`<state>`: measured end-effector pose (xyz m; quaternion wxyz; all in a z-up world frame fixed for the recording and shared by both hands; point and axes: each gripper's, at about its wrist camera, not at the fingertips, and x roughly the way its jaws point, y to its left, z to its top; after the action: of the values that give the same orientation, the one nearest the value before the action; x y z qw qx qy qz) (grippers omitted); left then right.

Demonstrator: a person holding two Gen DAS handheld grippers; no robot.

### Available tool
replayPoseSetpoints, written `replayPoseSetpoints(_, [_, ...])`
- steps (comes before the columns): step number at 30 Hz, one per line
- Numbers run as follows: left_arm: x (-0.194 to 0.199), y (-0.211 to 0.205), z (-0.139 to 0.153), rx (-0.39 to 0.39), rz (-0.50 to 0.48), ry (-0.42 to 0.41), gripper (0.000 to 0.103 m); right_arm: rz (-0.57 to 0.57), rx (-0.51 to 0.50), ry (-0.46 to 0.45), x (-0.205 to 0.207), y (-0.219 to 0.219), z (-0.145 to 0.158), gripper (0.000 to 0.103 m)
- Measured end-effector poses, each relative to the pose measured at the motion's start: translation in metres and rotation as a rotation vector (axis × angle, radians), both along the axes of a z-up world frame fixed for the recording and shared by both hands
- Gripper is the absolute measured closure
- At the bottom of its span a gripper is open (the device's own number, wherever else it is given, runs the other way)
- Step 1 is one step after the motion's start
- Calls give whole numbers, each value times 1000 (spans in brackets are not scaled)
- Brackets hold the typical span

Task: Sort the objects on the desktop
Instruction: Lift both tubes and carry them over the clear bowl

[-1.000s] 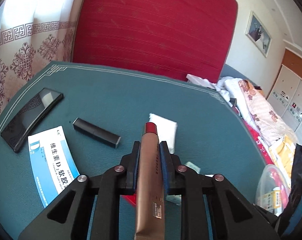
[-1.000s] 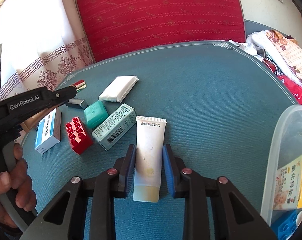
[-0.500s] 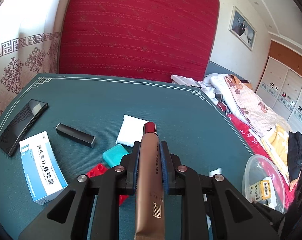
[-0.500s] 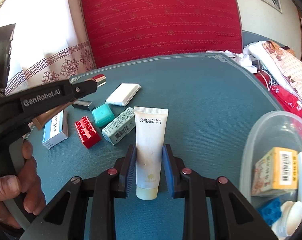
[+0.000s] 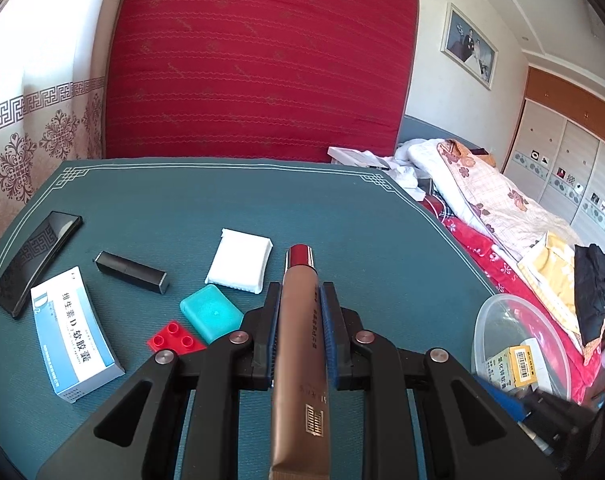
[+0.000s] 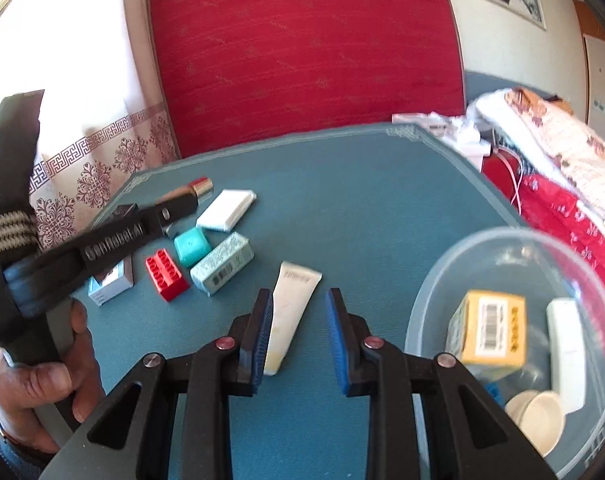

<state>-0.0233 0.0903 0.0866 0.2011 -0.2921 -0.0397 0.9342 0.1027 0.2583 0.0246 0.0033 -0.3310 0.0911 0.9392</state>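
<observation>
1. My left gripper (image 5: 300, 294), lower centre of the left wrist view: both blue pads are clamped on the bronze tube (image 5: 300, 344), whose red cap points to the upper part of the frame, above the green table (image 5: 222, 200).
2. My right gripper (image 6: 298, 300), lower centre of the right wrist view: the pads stand apart. The white tube (image 6: 292, 304) lies slanted between them, its lower end by the left-hand pad and clear of the right-hand pad.
3. Clear bowl (image 6: 422, 304), lower right of the right wrist view: it holds a yellow box (image 6: 494, 328) and some white items.
4. Unsorted group, left of centre in the left wrist view:
   - white packet (image 5: 240, 260)
   - teal case (image 5: 210, 312), just below the packet
   - red brick (image 5: 174, 338), partly behind my finger
   - black stick (image 5: 130, 272)
   - blue-and-white box (image 5: 74, 332)
   - dark phone (image 5: 36, 256), at the far left edge
5. Pale green box (image 6: 222, 268): beside the teal case, left of the white tube.
6. My left hand (image 6: 42, 384), lower left of the right wrist view: it grips the handle of the other gripper.
</observation>
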Motion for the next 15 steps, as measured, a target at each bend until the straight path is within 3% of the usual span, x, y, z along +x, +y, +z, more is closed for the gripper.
replayPoseSetpoints(6, [-4, -6, -2, 7, 11, -18, 82, 14, -3, -60, -19, -8, -18, 56])
replayPoseSetpoints(15, [-9, -10, -6, 15, 19, -42, 82, 38, 59, -143, -47, -22, -42, 57])
